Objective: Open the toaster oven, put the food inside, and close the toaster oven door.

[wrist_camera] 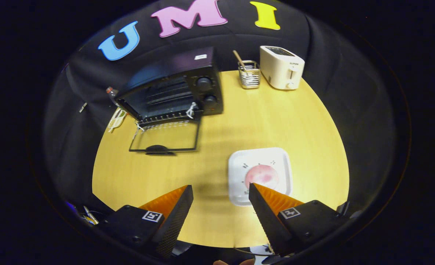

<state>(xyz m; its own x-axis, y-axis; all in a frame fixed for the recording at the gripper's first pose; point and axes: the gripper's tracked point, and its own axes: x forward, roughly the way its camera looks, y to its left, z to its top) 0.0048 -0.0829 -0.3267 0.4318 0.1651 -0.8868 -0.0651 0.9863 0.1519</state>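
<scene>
The claw point(221, 193) hangs wide apart above the worktop point(313, 121), gripping nothing. Just ahead of its right finger point(272, 206), a pink piece of food point(263, 175) lies on a white plate point(239, 165). Beyond, to the left, the black oven point(173, 92) stands with its door point(164, 137) dropped flat. A toaster point(281, 67) and a wire holder point(249, 74) stand at the far edge.

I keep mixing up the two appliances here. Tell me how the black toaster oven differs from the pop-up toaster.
The toaster oven is black, wide and low; the toaster is cream and narrower. The toaster oven's door lies folded open on the table; the toaster has top slots and a front lever. The open gripper touches neither. Both stand along the table's far edge.
</scene>
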